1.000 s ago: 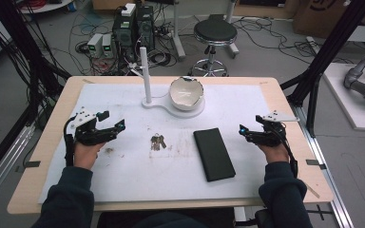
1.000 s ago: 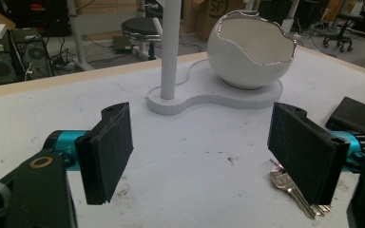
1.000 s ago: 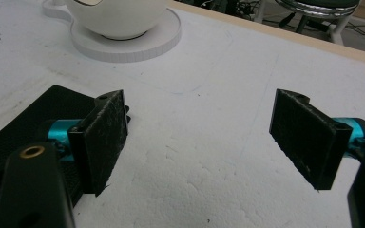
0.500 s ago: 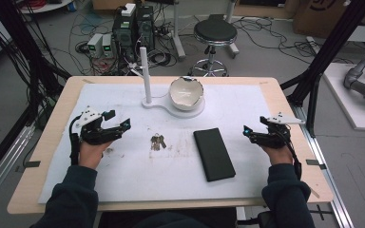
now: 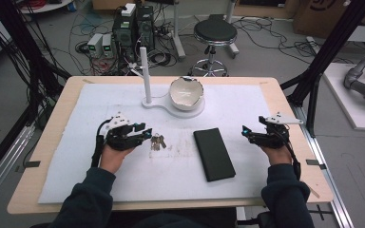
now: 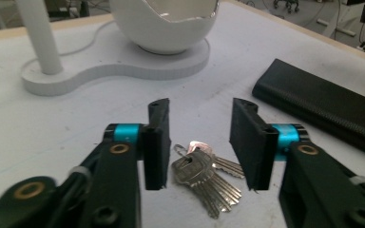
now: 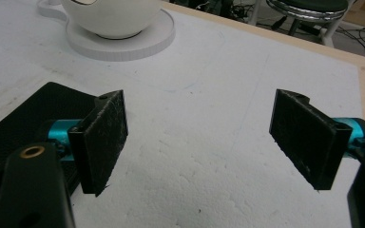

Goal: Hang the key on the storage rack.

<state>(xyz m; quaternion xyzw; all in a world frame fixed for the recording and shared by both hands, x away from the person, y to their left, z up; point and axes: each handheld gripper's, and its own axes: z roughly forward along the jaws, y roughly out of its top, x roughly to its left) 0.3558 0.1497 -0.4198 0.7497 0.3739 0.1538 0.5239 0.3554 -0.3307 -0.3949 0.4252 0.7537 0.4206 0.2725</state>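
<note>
The bunch of keys (image 5: pixel 158 142) lies flat on the white foam mat (image 5: pixel 100 171), a little left of the middle of the table (image 5: pixel 285 102). In the left gripper view the keys (image 6: pixel 204 176) sit on the mat between the 2 black jaws, and they touch neither pad. The left gripper (image 5: pixel 145 133) has just been closing its jaws around them, but a gap is there on both sides, so it is not clamped yet. In its own view the left gripper (image 6: pixel 199 142) points toward the white stand.

Just right of the keys there is bare mat, then the black flat case (image 5: pixel 213 153), which lies at a slant, near but not touching. Behind the keys, well apart, stands the white base (image 5: pixel 159 103) with its upright post (image 5: pixel 146 71) and the white bowl (image 5: pixel 186 92) with a broken-looking rim. In front of the keys the mat is free up to the near edge, where the person's sleeves come in.

The right gripper (image 5: pixel 245 133) rests near the right edge of the mat, with its jaws wide apart and nothing between them; in the right gripper view the right gripper (image 7: pixel 198 137) is over bare mat, with the case (image 7: pixel 19 118) behind its left jaw.

I cannot read any brand or writing on the keys, the case or the bowl.
</note>
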